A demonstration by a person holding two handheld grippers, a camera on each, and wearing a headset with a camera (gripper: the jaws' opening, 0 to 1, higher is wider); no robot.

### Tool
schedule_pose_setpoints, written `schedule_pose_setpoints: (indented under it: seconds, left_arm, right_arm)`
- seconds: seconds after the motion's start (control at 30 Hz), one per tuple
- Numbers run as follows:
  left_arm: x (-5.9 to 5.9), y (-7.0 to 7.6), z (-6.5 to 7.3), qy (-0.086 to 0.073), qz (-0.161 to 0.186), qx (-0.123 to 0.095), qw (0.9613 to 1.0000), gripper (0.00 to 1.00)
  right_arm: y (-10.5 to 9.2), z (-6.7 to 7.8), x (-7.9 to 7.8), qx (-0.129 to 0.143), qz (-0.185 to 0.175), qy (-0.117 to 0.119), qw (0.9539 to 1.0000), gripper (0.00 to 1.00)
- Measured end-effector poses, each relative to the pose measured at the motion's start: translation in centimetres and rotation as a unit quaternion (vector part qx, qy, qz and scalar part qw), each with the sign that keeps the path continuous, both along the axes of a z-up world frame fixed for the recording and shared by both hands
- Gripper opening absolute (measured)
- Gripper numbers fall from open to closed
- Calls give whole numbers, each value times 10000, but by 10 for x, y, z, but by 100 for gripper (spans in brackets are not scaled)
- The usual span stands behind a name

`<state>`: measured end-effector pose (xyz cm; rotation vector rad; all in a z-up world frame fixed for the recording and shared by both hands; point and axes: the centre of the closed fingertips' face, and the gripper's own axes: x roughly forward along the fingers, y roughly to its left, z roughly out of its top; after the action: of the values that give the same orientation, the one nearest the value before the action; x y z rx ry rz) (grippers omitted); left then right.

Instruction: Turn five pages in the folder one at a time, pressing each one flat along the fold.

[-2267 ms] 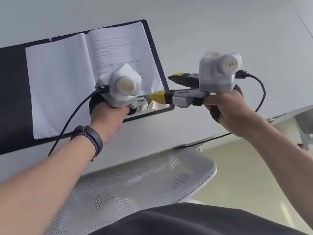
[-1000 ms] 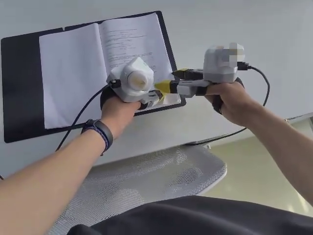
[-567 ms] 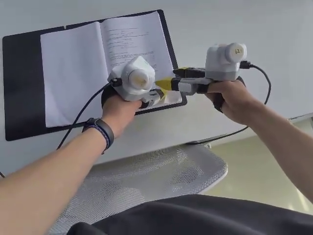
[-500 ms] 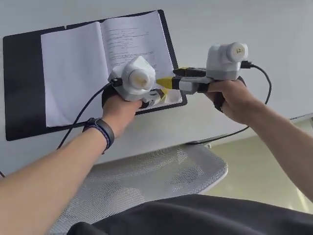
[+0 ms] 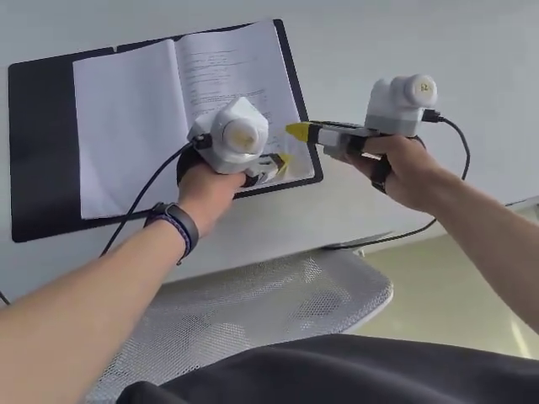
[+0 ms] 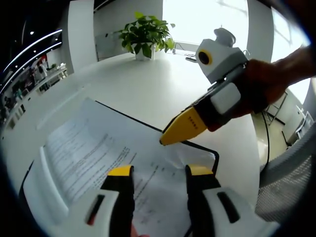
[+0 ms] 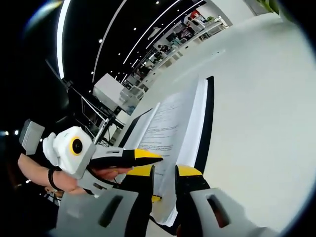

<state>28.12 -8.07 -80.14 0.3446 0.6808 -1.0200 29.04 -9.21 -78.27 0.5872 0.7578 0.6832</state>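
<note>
A black folder (image 5: pixel 34 151) lies open on the white table, with a blank left page (image 5: pixel 126 126) and a printed right page (image 5: pixel 236 67). My left gripper (image 5: pixel 276 165) hovers over the right page's near right corner, jaws open with nothing between them (image 6: pixel 160 172). My right gripper (image 5: pixel 296 131) sits just off the folder's right edge, pointing left at it, its yellow tips together and holding nothing (image 6: pixel 165 139). In the right gripper view its jaws (image 7: pixel 165 173) frame the printed page (image 7: pixel 173 118), and one of the left gripper's fingers (image 7: pixel 133 157) reaches in from the left.
The white table (image 5: pixel 404 42) stretches bare beyond and to the right of the folder. A white mesh chair back (image 5: pixel 253 311) is below the table's near edge. A black cable (image 5: pixel 446 160) trails from the right gripper. A potted plant (image 6: pixel 145 37) stands far across the table.
The right gripper has closed its jaws and drawn back to the right, off the page corner. The left gripper has stayed over the same corner.
</note>
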Motion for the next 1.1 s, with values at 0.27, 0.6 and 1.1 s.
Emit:
schedule_pose_setpoints:
  seconds: [0.27,0.6,1.1]
  left_arm:
    - [-3,2,2,145,54,2,9999,45]
    - [-14,19,14,189,130,22,9997,58]
    - [-3,80,40,-25,725,-89,9973,61]
  right_arm:
    - [-4,-3,1,-94,-162,109,9998,0]
    - [-9,1,1,-109,-329,180,9992,0]
    - [-7,15,0,16,-469,146,9988,0]
